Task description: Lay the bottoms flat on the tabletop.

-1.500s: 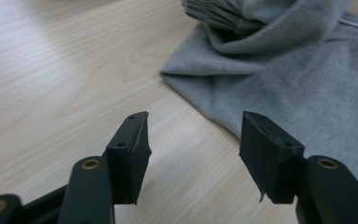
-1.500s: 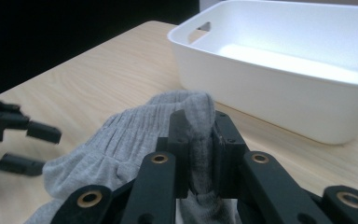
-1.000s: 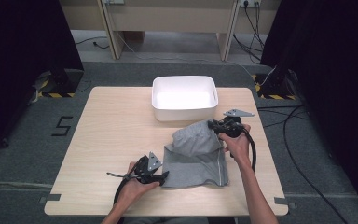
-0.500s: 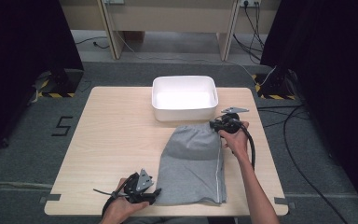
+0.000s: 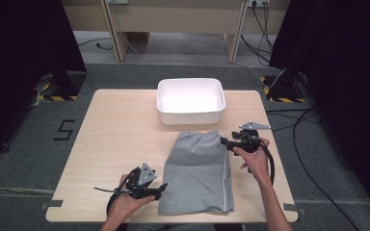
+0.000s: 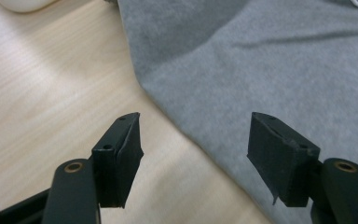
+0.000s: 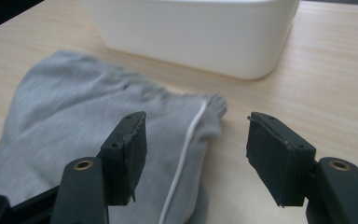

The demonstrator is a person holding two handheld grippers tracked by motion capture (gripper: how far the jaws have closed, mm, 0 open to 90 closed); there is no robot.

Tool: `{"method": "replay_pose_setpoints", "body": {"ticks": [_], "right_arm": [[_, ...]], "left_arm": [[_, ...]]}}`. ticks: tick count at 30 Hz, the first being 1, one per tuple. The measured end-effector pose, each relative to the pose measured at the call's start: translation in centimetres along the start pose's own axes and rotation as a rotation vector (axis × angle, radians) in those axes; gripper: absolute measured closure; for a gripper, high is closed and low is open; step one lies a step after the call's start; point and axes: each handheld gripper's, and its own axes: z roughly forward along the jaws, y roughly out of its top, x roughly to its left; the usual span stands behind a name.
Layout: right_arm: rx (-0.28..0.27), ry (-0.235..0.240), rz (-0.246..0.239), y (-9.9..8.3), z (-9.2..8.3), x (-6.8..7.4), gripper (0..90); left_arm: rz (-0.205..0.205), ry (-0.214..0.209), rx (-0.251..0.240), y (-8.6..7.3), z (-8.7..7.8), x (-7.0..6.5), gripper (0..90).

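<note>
A grey garment (image 5: 197, 171) with a white side stripe lies flat on the wooden table (image 5: 120, 144). My left gripper (image 5: 160, 188) sits by its near left edge. Its jaws have just been opening and stand open (image 6: 196, 126) over bare wood, with the cloth edge (image 6: 270, 60) just beyond the pads. My right gripper (image 5: 224, 142) is at the garment's far right corner. Its jaws have just been opening too and are open (image 7: 198, 123), with the waistband corner (image 7: 74, 112) and white stripe (image 7: 186, 149) lying loose between them, not pinched.
A white rectangular bin (image 5: 191, 115) stands just behind the garment, seen close ahead in the right gripper view as a white wall (image 7: 191, 37). Bare tabletop stretches to the left of the cloth. Cables trail over the floor at the right.
The garment, bunched a second ago, now lies stretched toward the near edge. The right gripper has let go of the far corner and drawn back. The left gripper has released the near edge.
</note>
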Motion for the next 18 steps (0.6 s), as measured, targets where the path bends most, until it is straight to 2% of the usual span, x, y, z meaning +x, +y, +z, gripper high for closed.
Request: {"method": "replay_pose_setpoints", "body": {"ticks": [4,7,9,13,15,18], "right_arm": [[0.012,0.020,-0.015,-1.8,-0.9,1.0,39.5],[0.032,0.003,-0.048,-2.9,-0.9,1.6,43.9],[0.031,-0.010,-0.067,-3.5,-0.5,1.6,53.1],[0.016,0.000,-0.105,-4.1,0.2,1.7,77.1],[0.009,-0.007,-0.117,-4.0,0.2,1.9,82.0],[0.018,-0.035,-0.078,-3.7,0.4,0.7,83.6]], "left_arm": [[0.006,-0.005,0.016,0.5,1.5,-0.3,34.0],[0.019,-0.016,0.031,0.6,2.4,-0.7,34.3],[0.022,-0.023,0.032,0.7,2.8,-1.0,34.7],[0.047,-0.039,0.063,0.4,3.5,-1.6,36.1],[0.038,-0.042,0.055,0.2,3.5,-1.8,37.5],[0.031,-0.057,0.055,0.0,3.3,-2.0,38.7]]}}
